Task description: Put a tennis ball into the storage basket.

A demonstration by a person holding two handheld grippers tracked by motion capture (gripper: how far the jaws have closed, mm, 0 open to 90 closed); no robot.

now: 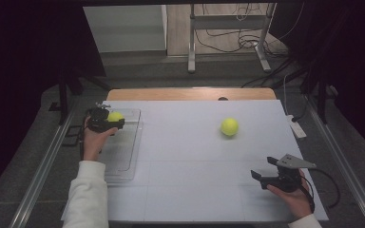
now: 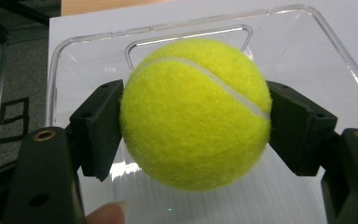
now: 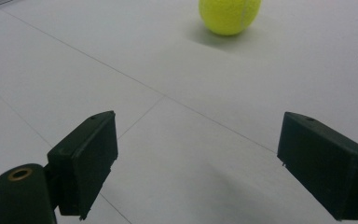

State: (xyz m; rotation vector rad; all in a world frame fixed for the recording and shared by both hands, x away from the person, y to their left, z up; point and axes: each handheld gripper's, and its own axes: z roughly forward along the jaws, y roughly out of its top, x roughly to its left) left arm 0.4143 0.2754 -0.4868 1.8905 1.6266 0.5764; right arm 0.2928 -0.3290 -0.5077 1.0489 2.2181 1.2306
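My left gripper (image 1: 110, 120) is shut on a yellow tennis ball (image 2: 195, 114), its two black jaws pressing the ball's sides. It holds the ball (image 1: 115, 116) above the far end of a clear plastic tray (image 2: 74, 51) at the table's left. A second tennis ball (image 1: 229, 127) lies loose on the white table top, right of centre; in the right gripper view this ball (image 3: 230, 16) sits at the top edge. My right gripper (image 1: 263, 171) rests open near the front right of the table, with nothing between its jaws (image 3: 198, 168).
The clear tray (image 1: 128, 161) lies along the table's left side. A white remote-like object (image 1: 297, 128) hangs at the right edge. Beyond the table's wooden far edge (image 1: 190, 93) stand a metal frame and cables on the floor.
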